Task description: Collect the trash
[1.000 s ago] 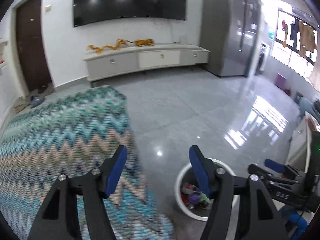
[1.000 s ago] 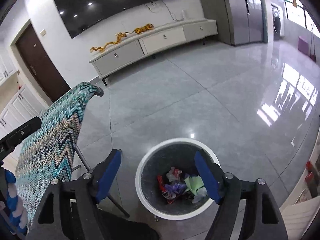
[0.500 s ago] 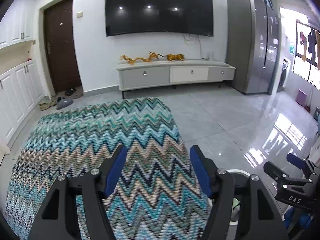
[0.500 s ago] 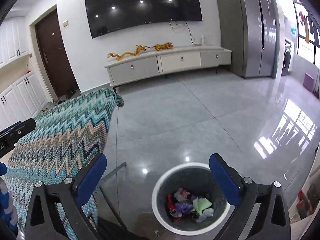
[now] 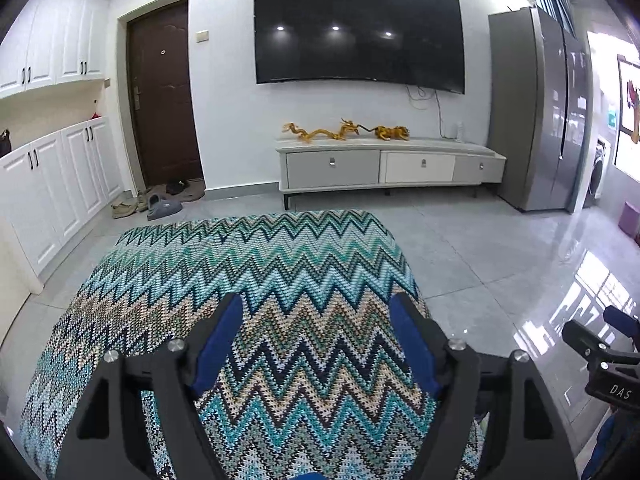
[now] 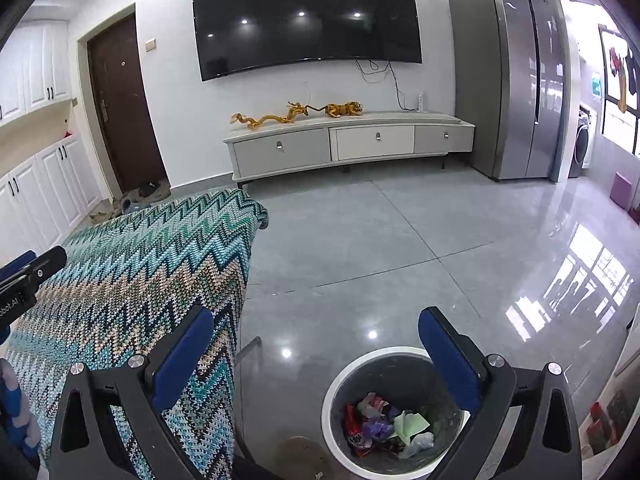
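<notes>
A round trash bin (image 6: pixel 336 384) with a white rim stands on the floor at the bottom of the right wrist view, holding several crumpled wrappers and papers (image 6: pixel 386 424). My right gripper (image 6: pixel 316 356) is open and empty, above and just left of the bin. My left gripper (image 5: pixel 316 340) is open and empty over the table covered with a zigzag teal cloth (image 5: pixel 256 264). The cloth's top shows no trash. The right gripper's tip (image 5: pixel 600 344) shows at the right edge of the left wrist view. The bin is hidden in that view.
The cloth-covered table (image 6: pixel 132 264) stands left of the bin, its legs (image 6: pixel 248 352) near it. A TV cabinet (image 6: pixel 348 144) with gold figurines lines the far wall under a TV. A grey fridge (image 6: pixel 508 80) stands right; white cupboards (image 5: pixel 52 184) and a door left. Glossy grey tiles lie between.
Both grippers have tilted upward and pulled back. The left swung from the bin to over the table. The bin slid lower in the right view. Both stay open and empty.
</notes>
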Demonstrator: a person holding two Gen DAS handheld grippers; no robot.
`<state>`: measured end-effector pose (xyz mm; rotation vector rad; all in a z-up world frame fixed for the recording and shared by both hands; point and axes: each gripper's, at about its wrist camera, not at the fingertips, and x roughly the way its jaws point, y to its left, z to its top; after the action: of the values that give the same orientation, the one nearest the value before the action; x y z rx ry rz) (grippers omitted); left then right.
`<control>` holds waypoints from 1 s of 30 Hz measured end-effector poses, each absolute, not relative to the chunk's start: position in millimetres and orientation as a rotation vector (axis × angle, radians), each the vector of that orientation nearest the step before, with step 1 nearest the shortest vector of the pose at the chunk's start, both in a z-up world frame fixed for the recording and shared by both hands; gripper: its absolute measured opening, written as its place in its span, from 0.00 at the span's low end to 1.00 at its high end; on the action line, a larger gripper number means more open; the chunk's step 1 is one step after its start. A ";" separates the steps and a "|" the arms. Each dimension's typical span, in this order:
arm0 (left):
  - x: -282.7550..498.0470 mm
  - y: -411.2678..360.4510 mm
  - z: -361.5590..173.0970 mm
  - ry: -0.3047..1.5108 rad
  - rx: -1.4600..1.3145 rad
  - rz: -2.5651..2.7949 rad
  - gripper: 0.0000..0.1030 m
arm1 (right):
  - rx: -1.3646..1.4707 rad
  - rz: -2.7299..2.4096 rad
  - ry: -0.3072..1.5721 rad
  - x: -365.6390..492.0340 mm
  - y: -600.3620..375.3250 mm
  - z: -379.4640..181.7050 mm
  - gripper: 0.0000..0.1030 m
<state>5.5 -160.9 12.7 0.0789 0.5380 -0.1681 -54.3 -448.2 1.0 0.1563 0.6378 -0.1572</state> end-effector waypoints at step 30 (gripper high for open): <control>7.1 -152.8 8.5 0.528 0.057 -0.149 0.79 | 0.165 -0.196 0.622 -53.9 -447.1 -3.8 1.00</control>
<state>7.1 -152.8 8.5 0.0575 0.5282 -0.1489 -53.9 -447.1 -3.8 0.1653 0.6225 -0.1960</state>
